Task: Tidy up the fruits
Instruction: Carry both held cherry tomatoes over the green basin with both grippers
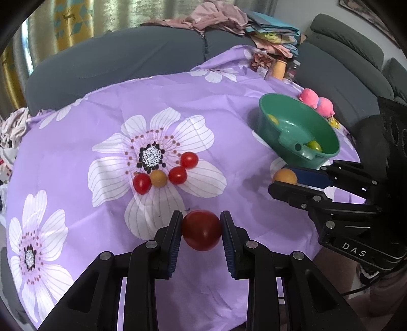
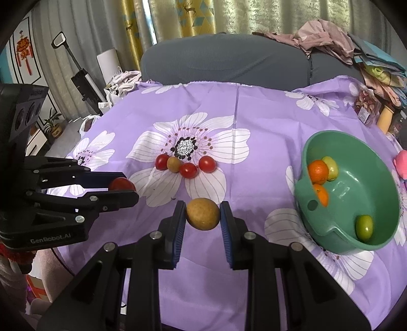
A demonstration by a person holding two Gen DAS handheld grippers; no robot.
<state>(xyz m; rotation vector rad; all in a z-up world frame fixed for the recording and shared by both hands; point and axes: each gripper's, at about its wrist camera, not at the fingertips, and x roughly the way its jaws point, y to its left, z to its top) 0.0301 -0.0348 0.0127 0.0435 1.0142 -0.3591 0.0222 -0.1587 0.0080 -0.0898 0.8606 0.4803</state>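
A grey sofa (image 2: 223, 58) curves along the far side of the tabletop, its back heaped with crumpled clothes (image 2: 323, 38) (mostly pink), before gold patterned curtains (image 2: 193, 17), with a potted plant (image 2: 54, 124) on the floor far left.

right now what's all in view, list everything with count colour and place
red tomato: 1, red, held in the left gripper
yellow-brown fruit: 1, held in the right gripper
loose tomatoes: 3, red, on the cloth's flower
small brownish fruit: 1, among those tomatoes
bowl: 1, green, on the cloth's right side
oranges: 2, orange, in bowl
green fruits: 2, in bowl
tablecloth: 1, purple floral
plush toy: 1, pink, behind bowl
sofa: grey, behind
left gripper: shut on tomato
right gripper: shut on fruit
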